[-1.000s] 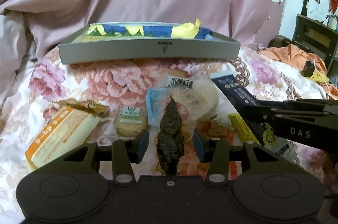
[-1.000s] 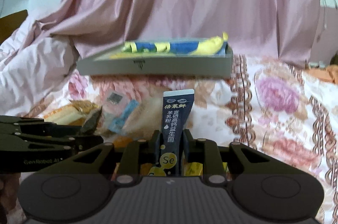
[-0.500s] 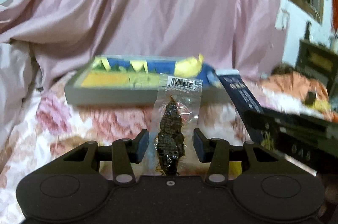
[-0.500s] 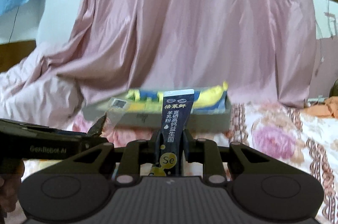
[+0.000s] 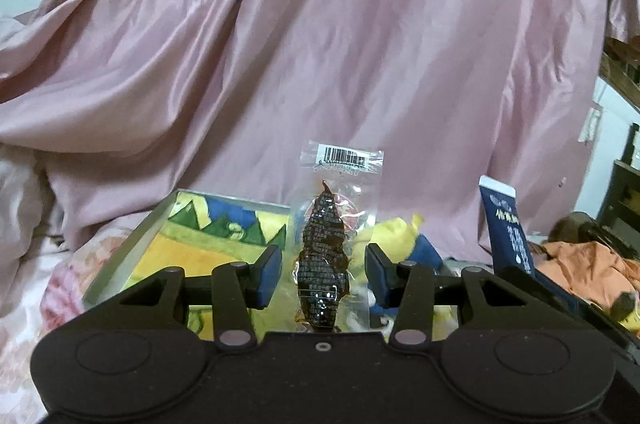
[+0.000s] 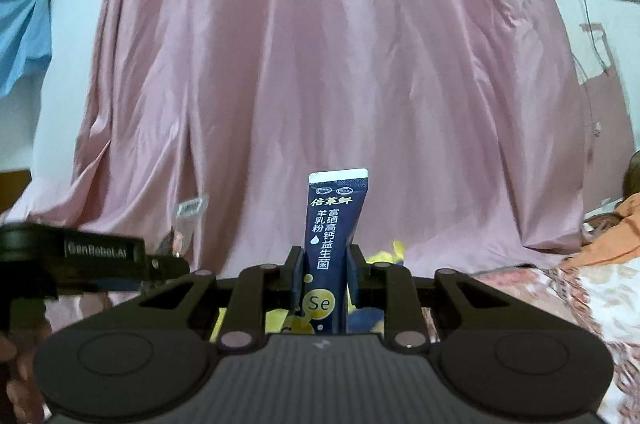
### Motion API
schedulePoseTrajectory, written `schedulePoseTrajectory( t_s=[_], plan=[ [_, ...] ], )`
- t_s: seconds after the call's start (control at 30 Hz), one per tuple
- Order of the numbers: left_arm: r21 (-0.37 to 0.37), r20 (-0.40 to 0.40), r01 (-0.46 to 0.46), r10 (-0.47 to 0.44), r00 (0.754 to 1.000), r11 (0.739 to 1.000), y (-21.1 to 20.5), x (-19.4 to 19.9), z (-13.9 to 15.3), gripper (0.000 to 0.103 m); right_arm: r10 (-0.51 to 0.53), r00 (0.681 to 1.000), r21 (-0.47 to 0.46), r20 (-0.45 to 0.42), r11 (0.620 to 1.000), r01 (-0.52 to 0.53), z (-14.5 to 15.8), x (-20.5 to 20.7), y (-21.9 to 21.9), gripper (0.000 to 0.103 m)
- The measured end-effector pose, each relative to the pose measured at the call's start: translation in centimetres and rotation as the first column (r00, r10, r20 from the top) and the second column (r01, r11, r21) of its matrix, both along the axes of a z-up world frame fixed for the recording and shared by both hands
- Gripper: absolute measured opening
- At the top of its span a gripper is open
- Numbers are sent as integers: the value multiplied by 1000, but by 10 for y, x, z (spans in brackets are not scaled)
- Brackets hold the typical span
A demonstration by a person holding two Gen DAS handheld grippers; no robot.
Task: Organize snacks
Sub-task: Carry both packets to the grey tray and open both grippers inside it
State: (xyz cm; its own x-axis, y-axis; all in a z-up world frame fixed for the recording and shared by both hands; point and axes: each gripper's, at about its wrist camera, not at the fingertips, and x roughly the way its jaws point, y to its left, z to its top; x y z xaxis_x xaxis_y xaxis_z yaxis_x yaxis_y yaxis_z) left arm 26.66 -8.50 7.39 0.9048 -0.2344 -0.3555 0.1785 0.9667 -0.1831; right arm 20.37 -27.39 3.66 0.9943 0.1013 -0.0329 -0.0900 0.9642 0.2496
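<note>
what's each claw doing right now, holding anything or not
left claw: closed on the clear packet of dark dried snack, held upright.
right claw: closed on the dark blue powder sachet, held upright.

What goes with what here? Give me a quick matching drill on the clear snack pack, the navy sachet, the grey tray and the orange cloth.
1 clear snack pack
2 navy sachet
3 grey tray
4 orange cloth

a pinched upright in the right gripper
b lined in yellow, blue, green
c standing between the left gripper fingers
d crumpled at far right

Pairs: 1-c, 2-a, 3-b, 4-d
</note>
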Motion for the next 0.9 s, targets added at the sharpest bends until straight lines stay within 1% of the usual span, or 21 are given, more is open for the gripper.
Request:
schedulePoseTrajectory(
  t_s=[0.17, 0.23, 0.37, 0.43, 0.6, 0.9],
  plan=[
    [-1, -45, -25, 25, 999, 1000, -10, 41, -4, 48, 19, 1000, 54, -9, 998, -19, -2, 38, -17, 25],
    [9, -68, -30, 31, 997, 999, -13, 54, -8, 48, 27, 999, 68, -44, 997, -24, -6, 55, -23, 25],
    [43, -114, -33, 38, 993, 999, -19, 71, -21, 48, 37, 993, 82, -115, 996, -27, -13, 72, -28, 25],
    [53, -142, -37, 44, 989, 998, -20, 76, -28, 48, 47, 989, 70, -139, 997, -38, -14, 76, -26, 25],
    [43, -207, -57, 65, 976, 997, -18, 81, -40, 48, 65, 984, 51, -166, 997, -57, -14, 80, -18, 25],
    [47, -255, -69, 79, 964, 996, -16, 86, -46, 48, 74, 977, 43, -202, 997, -67, -17, 84, -13, 26]
  ],
)
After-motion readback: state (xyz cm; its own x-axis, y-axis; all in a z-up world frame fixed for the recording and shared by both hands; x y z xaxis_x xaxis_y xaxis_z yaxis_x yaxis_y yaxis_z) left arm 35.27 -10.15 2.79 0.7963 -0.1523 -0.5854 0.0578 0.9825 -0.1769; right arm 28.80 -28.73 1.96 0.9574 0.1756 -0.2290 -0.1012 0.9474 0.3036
